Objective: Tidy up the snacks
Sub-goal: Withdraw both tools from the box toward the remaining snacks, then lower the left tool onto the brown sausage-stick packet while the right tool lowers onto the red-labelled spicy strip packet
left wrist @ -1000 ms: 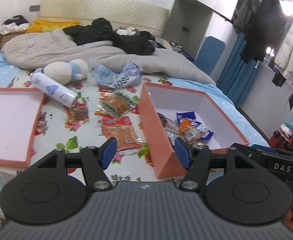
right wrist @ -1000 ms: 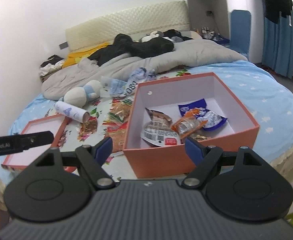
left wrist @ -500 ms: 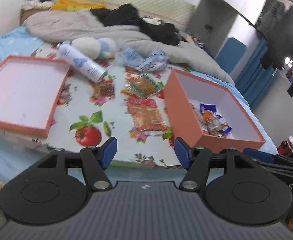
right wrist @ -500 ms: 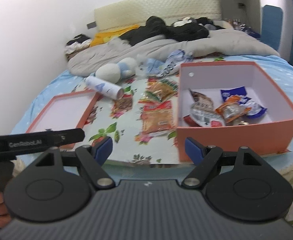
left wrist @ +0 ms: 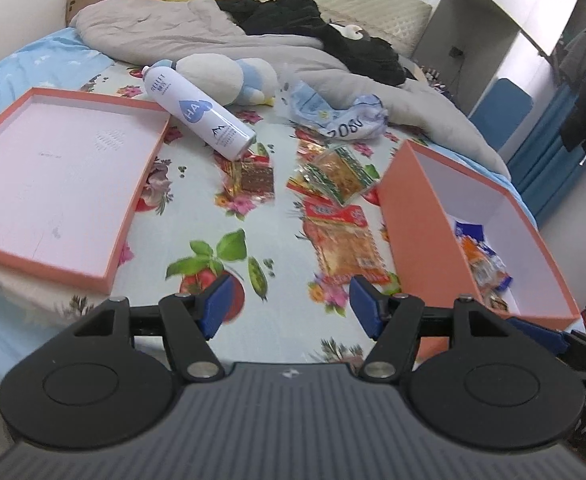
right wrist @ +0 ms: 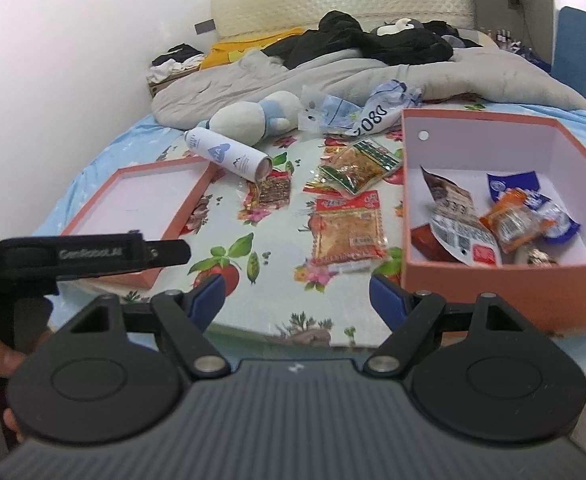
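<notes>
On the bed [left wrist: 285, 332], a white spray can [left wrist: 197, 110], a plush toy [left wrist: 229, 78] and crumpled wrappers [left wrist: 333, 114] lie toward the far edge by the grey duvet [left wrist: 197, 28]. Three snack packets [right wrist: 347, 230] lie loose between the box lid [left wrist: 53, 176] and the orange box [right wrist: 489, 280], which holds more snacks [right wrist: 509, 222]. The left claw [left wrist: 291, 306] and right claw [right wrist: 299, 298] hang over the near edge, both spread wide, holding and touching nothing.
</notes>
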Action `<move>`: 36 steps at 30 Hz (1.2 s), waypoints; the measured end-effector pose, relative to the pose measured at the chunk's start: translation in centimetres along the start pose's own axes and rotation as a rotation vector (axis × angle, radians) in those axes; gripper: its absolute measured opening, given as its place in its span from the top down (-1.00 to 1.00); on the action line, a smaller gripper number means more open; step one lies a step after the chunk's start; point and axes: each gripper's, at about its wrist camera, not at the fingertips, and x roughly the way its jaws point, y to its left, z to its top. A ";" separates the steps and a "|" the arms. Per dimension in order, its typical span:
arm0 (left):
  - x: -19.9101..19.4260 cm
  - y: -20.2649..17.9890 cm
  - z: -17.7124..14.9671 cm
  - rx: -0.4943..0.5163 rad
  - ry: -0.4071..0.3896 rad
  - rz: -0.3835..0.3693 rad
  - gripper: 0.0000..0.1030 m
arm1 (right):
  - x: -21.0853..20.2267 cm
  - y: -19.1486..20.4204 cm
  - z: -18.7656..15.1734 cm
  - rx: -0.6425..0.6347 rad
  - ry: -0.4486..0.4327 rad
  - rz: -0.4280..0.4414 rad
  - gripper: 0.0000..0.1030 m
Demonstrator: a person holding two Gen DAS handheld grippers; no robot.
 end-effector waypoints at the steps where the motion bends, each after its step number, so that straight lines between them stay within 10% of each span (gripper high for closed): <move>1: 0.9 0.2 0.5 -0.002 0.001 0.002 -0.35 | 0.7 0.0 0.3 -0.003 0.002 0.003 -0.57; 36: 27.0 3.1 10.9 0.067 0.089 0.146 -0.60 | 23.7 -1.6 2.3 -0.115 0.184 -0.206 -0.56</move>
